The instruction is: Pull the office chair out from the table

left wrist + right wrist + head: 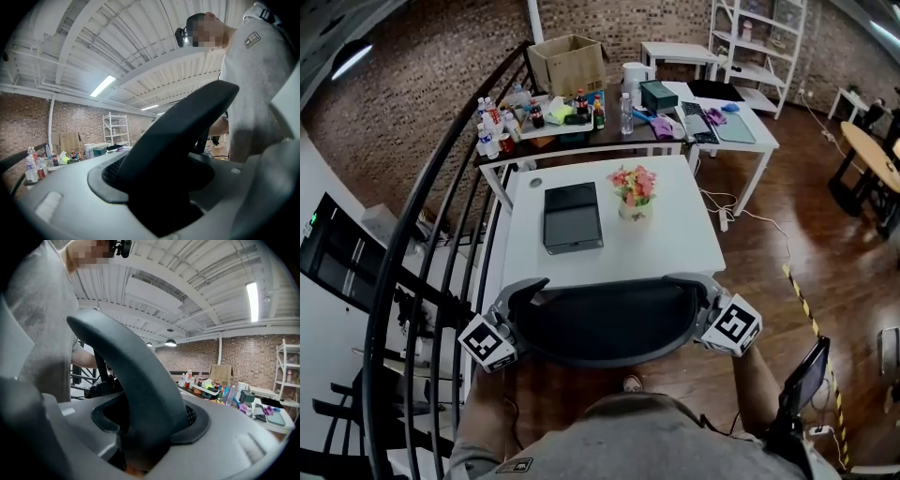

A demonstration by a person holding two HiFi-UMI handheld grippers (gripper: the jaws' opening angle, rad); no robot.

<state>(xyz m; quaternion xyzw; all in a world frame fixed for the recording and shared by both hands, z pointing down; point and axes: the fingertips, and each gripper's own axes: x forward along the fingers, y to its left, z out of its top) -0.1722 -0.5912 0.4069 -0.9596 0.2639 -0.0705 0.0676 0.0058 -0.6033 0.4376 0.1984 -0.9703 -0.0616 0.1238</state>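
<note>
Head view: office chair (605,323), backrest close against the near edge of the white table (675,234), seemingly not yet drawn out.
Left gripper (517,302) and right gripper (701,298) each clamp one end of the backrest, jaws closed on its rim; the paired hold likely serves a straight, even pull.

left claw (517,315), right claw (701,304), both seemingly clamped
</note>
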